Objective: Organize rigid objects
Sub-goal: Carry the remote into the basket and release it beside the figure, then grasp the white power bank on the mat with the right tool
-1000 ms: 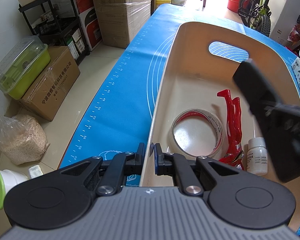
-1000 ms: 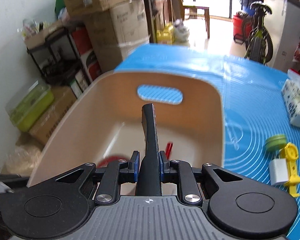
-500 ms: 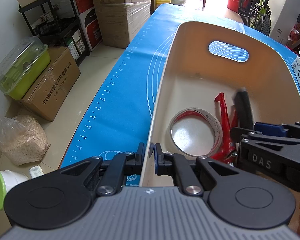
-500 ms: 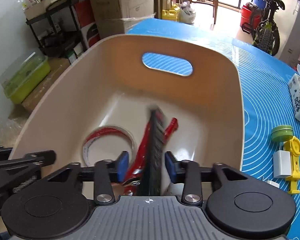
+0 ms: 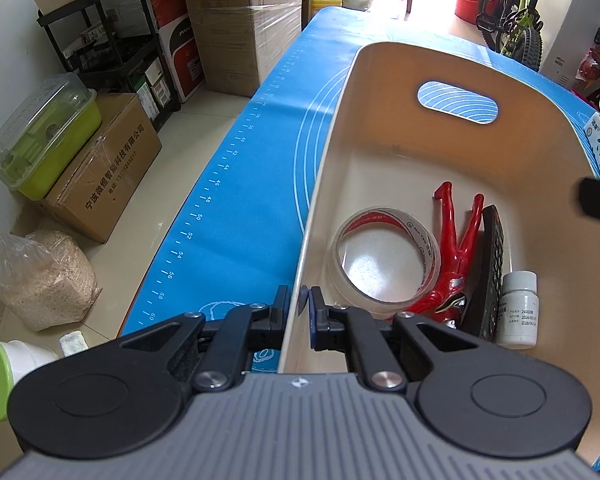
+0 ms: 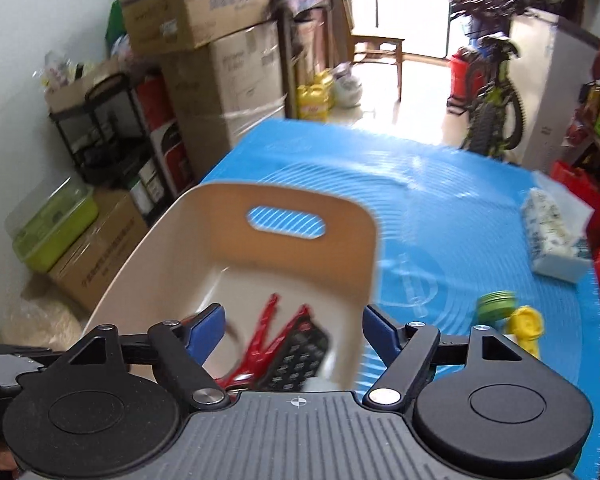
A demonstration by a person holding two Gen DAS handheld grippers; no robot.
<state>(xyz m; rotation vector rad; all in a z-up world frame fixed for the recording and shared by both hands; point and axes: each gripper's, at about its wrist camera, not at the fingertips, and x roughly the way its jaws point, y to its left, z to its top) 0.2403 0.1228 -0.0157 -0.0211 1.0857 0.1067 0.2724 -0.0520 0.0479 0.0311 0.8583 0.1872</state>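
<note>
A beige bin [image 5: 324,160] stands on the blue mat [image 5: 236,184]. My left gripper [image 5: 300,306] is shut on the bin's near left rim. Inside lie a tape roll [image 5: 384,256], a red toy figure [image 5: 454,248], a black remote [image 5: 490,272] and a white bottle [image 5: 518,308]. My right gripper [image 6: 294,322] hangs above the bin [image 6: 172,240], its jaws opening with nothing between them. Below it the remote [image 6: 300,356] rests beside the red figure [image 6: 268,320]. One of its fingers [image 5: 598,200] shows at the right edge of the left wrist view.
On the mat right of the bin sit a green lid [image 6: 496,304], a yellow toy [image 6: 528,324] and a tissue pack [image 6: 552,236]. Cardboard boxes [image 5: 244,20], a black shelf and a green container [image 5: 48,140] stand on the floor to the left.
My right gripper opened and let the black remote go into the bin, then rose and drew back. The left gripper kept its hold on the rim.
</note>
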